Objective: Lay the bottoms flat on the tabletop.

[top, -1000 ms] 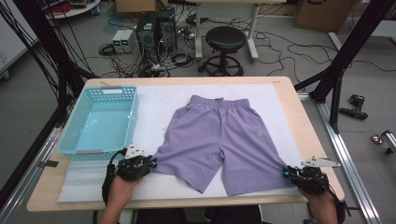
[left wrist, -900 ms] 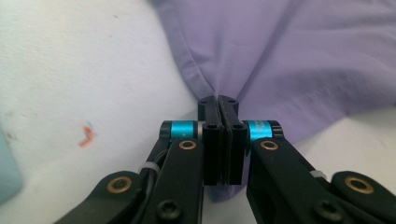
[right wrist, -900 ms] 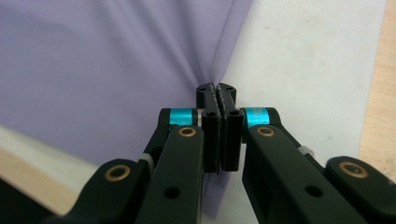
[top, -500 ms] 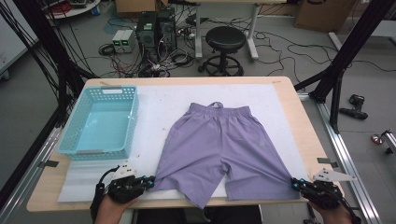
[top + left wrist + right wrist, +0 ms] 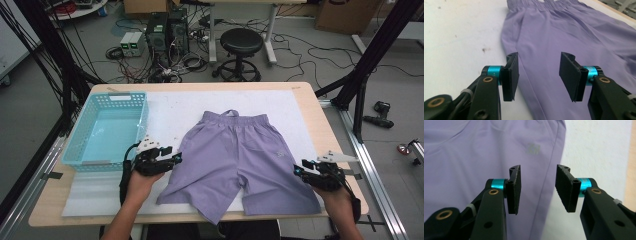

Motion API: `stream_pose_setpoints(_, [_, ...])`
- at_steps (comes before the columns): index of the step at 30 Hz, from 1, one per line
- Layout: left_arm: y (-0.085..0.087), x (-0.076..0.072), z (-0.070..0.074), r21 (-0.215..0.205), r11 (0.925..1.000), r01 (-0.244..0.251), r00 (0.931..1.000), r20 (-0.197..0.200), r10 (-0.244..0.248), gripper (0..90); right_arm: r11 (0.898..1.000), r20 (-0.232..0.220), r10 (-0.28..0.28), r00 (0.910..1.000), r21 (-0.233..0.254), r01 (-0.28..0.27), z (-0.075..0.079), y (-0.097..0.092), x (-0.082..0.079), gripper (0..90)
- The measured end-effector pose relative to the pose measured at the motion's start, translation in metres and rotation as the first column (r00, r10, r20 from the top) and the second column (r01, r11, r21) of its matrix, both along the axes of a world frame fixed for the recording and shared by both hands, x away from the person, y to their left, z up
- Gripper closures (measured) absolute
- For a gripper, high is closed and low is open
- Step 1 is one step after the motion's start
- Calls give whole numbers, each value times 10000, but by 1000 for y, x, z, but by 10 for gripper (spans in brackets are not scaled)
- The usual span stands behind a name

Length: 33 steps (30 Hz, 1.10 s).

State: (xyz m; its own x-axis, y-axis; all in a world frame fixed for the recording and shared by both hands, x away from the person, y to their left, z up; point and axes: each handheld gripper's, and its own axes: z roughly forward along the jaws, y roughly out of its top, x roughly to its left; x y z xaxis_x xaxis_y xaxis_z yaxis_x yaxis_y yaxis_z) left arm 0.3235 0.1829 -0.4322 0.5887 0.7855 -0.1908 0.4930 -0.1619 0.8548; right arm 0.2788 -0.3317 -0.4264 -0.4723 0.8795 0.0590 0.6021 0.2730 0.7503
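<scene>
Both the left gripper and right gripper have just been opening, jaws apart with nothing pinched, flanking the purple shorts lying flat on the white mat (hems seemingly overhanging), probably to let it settle smooth.

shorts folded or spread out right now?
Spread flat: the purple shorts lie open on the white mat, waistband away from the person, both legs apart, no fold visible.
</scene>
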Motion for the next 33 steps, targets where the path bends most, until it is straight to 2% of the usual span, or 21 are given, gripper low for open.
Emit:
stream_pose_setpoints(3, [-8, 13, -10, 363, 9993, -71, 10000, -62, 73, 507, 9998, -140, 13, 9999, -194, -15, -5, 11, 19, 566])
stream_pose_setpoints(7, [-19, 24, -25, 931, 9956, 116, 9964, -848, -37, 519, 9991, -538, -68, 9985, -414, 46, -15, 22, 36, 594])
stream_pose_setpoints(8, [-22, 24, -27, 1262, 9915, 328, 9948, -997, -202, 549, 9984, -618, -80, 9981, -564, 46, -18, 24, 38, 616])
stream_pose_setpoints(9, [-27, 22, -26, 1689, 9854, 220, 9970, -764, -91, 563, 9977, -764, -52, 9971, -679, 0, -22, 26, 40, 657])
stream_pose_setpoints(11, [-31, 19, -26, 2162, 9757, 361, 9985, -476, -264, 655, 9958, -537, -142, 9985, -908, 93, -24, 29, 38, 750])
stream_pose_setpoints(12, [-31, 18, -25, 2047, 9776, 490, 9971, -665, -360, 782, 9965, -627, -122, 9980, -839, 69, -24, 28, 38, 899])
stream_pose_setpoints(13, [-32, 15, -25, 2096, 9768, 437, 9975, -637, -309, 855, 9969, -724, -45, 9974, -784, -12, -23, 27, 38, 900])
stream_pose_setpoints(17, [-31, 3, -22, 2007, 9772, 687, 9943, -934, -507, 870, 9967, -959, 225, 9951, -755, -298, -21, 22, 33, 900])
stream_pose_setpoints(23, [-23, -25, -22, 1584, 9812, 1105, 9883, -1221, -916, 867, 9944, -1071, 721, 9916, -689, -797, -20, 4, 5, 900])
stream_pose_setpoints(24, [-21, -27, -21, 1585, 9816, 1061, 9893, -1164, -881, 857, 9945, -1093, 774, 9910, -618, -845, -20, 2, 3, 900])
stream_pose_setpoints(25, [-20, -26, -21, 1576, 9836, 882, 9922, -1011, -728, 800, 9942, -1050, 832, 9910, -598, -898, -19, -1, 1, 900])
stream_pose_setpoints(26, [-19, -23, -19, 1514, 9864, 635, 9947, -901, -502, 685, 9947, -980, 830, 9917, -528, -885, -17, -2, 1, 883])
stream_pose_setpoints(27, [-17, -19, -16, 1262, 9913, 366, 9965, -789, -268, 631, 9957, -798, 802, 9936, -402, -836, -14, -4, 2, 789])
stream_pose_setpoints(28, [-16, -15, -14, 1046, 9943, 201, 9980, -611, -137, 602, 9972, -633, 721, 9954, -173, -733, -11, -4, 7, 740])
stream_pose_setpoints(30, [-18, -6, -9, 942, 9955, 120, 9993, -354, -87, 578, 9977, -229, 665, 9975, 135, -662, -4, -1, 18, 624])
stream_pose_setpoints(32, [-20, 4, -5, 779, 9969, 92, 9999, 114, -102, 552, 9970, 97, 721, 9974, 263, -723, 1, 5, 33, 566])
stream_pose_setpoints(33, [-20, 9, -4, 780, 9969, 97, 9995, 302, -121, 509, 9964, 277, 770, 9966, 322, -778, 3, 8, 42, 545])
